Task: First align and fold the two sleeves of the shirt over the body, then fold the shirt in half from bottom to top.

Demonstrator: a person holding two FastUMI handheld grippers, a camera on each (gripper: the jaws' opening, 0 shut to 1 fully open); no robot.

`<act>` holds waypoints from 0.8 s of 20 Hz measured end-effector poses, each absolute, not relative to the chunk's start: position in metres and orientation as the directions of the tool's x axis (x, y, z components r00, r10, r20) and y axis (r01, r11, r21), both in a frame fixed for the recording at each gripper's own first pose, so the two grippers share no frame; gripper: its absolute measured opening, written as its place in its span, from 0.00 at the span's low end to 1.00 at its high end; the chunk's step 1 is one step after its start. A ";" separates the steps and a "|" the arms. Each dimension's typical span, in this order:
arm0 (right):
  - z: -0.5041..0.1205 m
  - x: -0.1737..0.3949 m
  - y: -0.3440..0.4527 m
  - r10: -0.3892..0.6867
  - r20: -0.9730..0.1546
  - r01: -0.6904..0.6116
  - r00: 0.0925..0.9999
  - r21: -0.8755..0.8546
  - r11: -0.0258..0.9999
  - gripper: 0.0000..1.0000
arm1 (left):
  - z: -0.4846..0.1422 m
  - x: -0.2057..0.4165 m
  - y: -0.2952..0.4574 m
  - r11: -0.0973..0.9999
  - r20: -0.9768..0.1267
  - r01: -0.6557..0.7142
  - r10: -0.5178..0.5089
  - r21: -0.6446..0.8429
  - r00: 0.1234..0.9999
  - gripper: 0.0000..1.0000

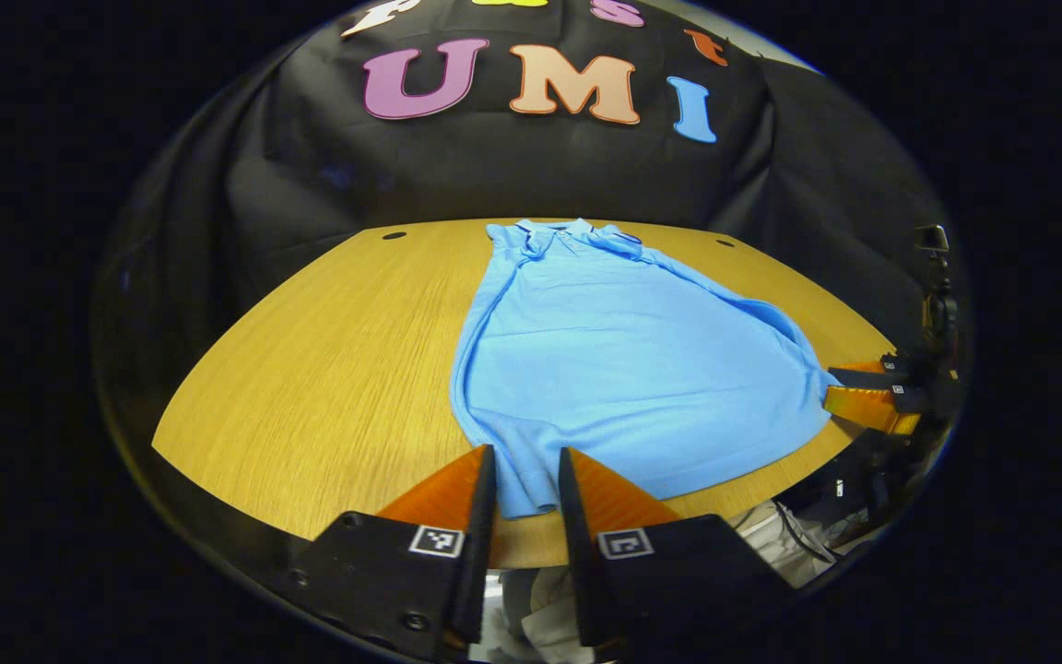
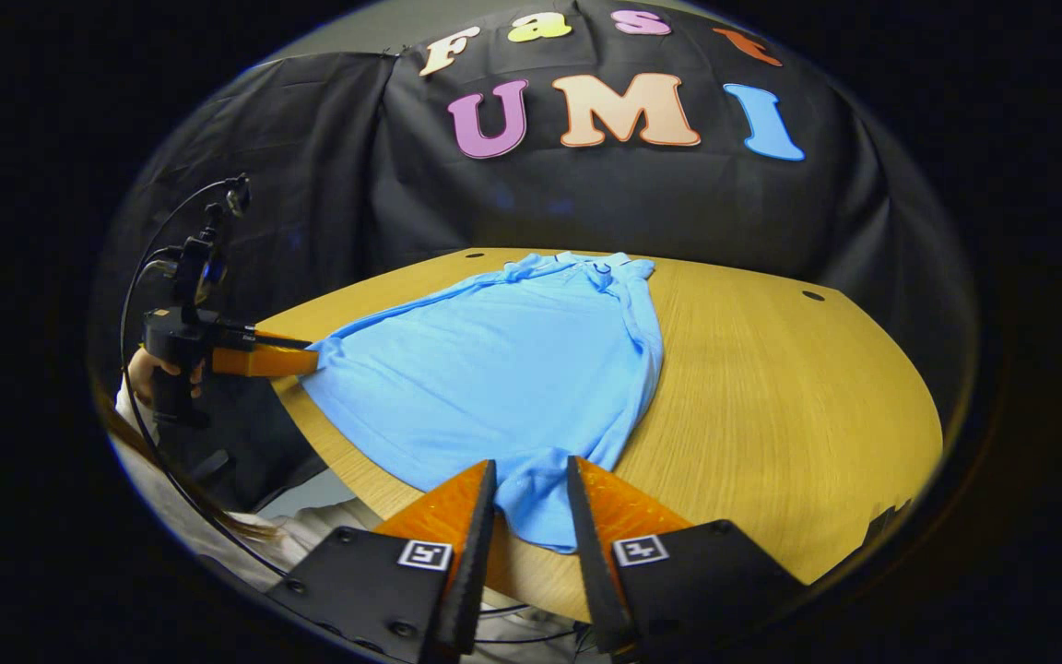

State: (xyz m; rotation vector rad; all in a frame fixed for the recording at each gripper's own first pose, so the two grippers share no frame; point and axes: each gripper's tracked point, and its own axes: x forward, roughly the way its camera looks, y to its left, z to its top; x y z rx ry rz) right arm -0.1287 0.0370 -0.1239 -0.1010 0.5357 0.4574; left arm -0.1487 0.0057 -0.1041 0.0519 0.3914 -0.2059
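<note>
Shirt (image 1: pixel 605 378): light blue polo, spread flat on the wooden table (image 1: pixel 328 369), collar at the far end toward the booth wall, hem at the near edge.
Shape: long narrow body; in both views the sleeves look already turned in over the body, with raised folded ridges running down each long side.
Hem: both near corners reach the table's near edge, and 1 corner hangs slightly over it in each view.
Left gripper (image 1: pixel 525 480): 2 fingers parted by a narrow gap, with the near-left hem corner lying between them; cloth fills the gap, but whether both fingers press on it cannot be told. In the right gripper view it reaches in from the left, at the hem corner, held by a hand (image 2: pixel 148 373).
Right gripper (image 2: pixel 531 493): 2 fingers likewise a narrow gap apart, the near-right hem corner lying between them; pressing on the cloth cannot be told. In the left gripper view it meets the shirt's right corner.
</note>
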 end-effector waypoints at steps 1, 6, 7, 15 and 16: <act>-0.124 -0.130 0.040 0.404 -0.516 -0.452 0.755 0.037 0.891 0.35 | -0.103 -0.149 0.004 0.975 -0.382 0.219 -0.193 0.025 0.904 0.31; -0.123 -0.130 0.042 0.419 -0.526 -0.447 0.740 0.082 0.891 0.03 | -0.103 -0.146 0.001 0.967 -0.361 0.223 -0.166 0.121 0.918 0.01; -0.123 -0.130 0.042 0.418 -0.526 -0.445 0.740 0.083 0.892 0.02 | -0.102 -0.146 0.001 0.968 -0.359 0.222 -0.167 0.118 0.918 0.00; -0.104 -0.113 0.051 0.399 -0.516 -0.460 0.758 0.010 0.888 0.03 | -0.089 -0.133 -0.001 0.970 -0.352 0.238 -0.204 0.056 0.914 0.00; -0.097 -0.108 0.054 0.403 -0.508 -0.467 0.762 0.002 0.884 0.03 | -0.081 -0.128 -0.001 0.969 -0.334 0.243 -0.214 0.046 0.918 0.00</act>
